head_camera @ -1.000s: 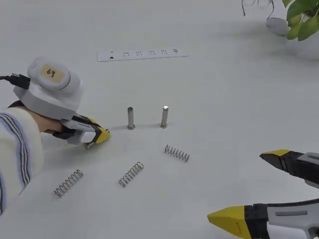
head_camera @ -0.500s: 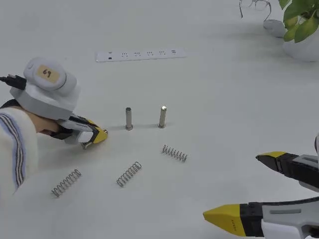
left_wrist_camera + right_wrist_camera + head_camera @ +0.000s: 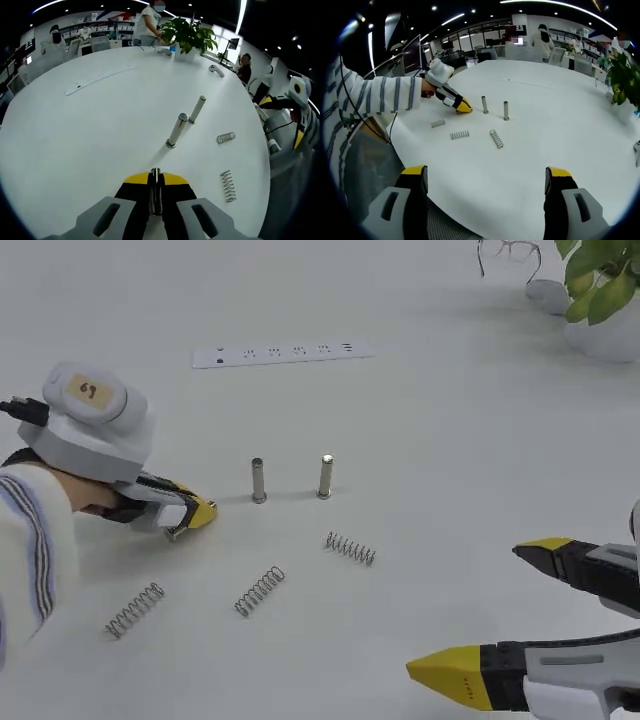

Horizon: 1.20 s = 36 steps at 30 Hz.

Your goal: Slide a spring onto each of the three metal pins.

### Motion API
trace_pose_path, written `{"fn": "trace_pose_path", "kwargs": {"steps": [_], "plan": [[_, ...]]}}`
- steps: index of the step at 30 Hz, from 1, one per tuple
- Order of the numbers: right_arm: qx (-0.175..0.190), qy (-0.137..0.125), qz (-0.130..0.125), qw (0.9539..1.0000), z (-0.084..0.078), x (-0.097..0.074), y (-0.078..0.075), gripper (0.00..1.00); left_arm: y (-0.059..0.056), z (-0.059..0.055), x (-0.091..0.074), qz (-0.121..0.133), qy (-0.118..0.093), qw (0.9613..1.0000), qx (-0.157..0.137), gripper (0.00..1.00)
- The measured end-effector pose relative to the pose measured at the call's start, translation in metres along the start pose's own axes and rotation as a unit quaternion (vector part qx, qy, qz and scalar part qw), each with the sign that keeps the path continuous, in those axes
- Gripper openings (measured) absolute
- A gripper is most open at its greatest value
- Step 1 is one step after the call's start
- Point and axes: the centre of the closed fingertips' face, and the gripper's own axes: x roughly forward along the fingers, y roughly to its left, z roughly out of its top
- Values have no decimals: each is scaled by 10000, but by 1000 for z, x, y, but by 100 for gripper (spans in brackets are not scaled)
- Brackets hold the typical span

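Two metal pins stand upright mid-table, one [image 3: 258, 481] to the left of the other [image 3: 326, 476]. My left gripper [image 3: 196, 516] rests low on the table left of them, shut on a third pin [image 3: 155, 192] that pokes out between its yellow fingertips. Three springs lie flat in front of the pins: one [image 3: 349, 548] on the right, one [image 3: 260, 591] in the middle, one [image 3: 135, 609] at the left. My right gripper [image 3: 465, 610] hovers open at the near right with nothing in it. In the right gripper view the pins [image 3: 484, 104] stand beyond the springs [image 3: 496, 138].
A white power strip [image 3: 282, 353] lies at the back of the table. A potted plant [image 3: 600, 290] and a pair of glasses [image 3: 510, 250] sit at the far right corner. People stand beyond the table's far edge [image 3: 150, 22].
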Motion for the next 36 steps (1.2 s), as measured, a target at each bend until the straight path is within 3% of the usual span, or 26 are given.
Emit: {"fn": "trace_pose_path", "kwargs": {"steps": [4, 15, 21, 26, 31, 36], "plan": [[140, -118, -30, 9998, 3, 0, -3, 97, 6, 1, 0, 204, 15, 9994, -291, 0], [94, -185, -24, 9998, 7, -2, -4, 96, 4, 15, -14, 152, -181, 9997, 56, 0], [71, -151, -63, 9998, 7, -1, -5, 97, 6, 19, -22, 175, -254, 9995, 0, 0], [75, -302, -98, 9995, 13, -3, -5, 97, 8, 23, -29, 237, -335, 9991, 60, 0], [58, -350, -110, 9993, 16, -5, -6, 97, 8, 23, -32, 282, -302, 9989, 200, 0], [54, -389, -104, 9992, 16, -6, -6, 97, 5, 23, -35, 218, -273, 9994, 77, 0]]}}
